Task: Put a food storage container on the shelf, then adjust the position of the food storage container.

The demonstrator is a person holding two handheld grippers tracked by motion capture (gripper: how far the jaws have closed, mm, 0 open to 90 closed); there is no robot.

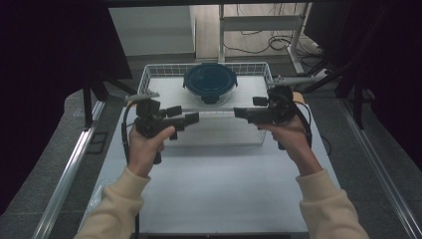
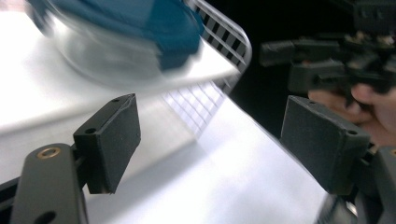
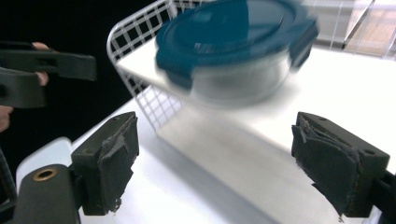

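Sitting round, clear container (image 1: 210, 83), teal-lidded.

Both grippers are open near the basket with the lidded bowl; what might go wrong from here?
1. The white wire basket has raised sides around the round glass bowl with the dark blue clip lid; jaws coming in level may catch the wire.
2. The left gripper and right gripper point at each other with a short gap; they may collide.
3. The bowl's glass wall looks smooth and curved, so a side grip may slip.
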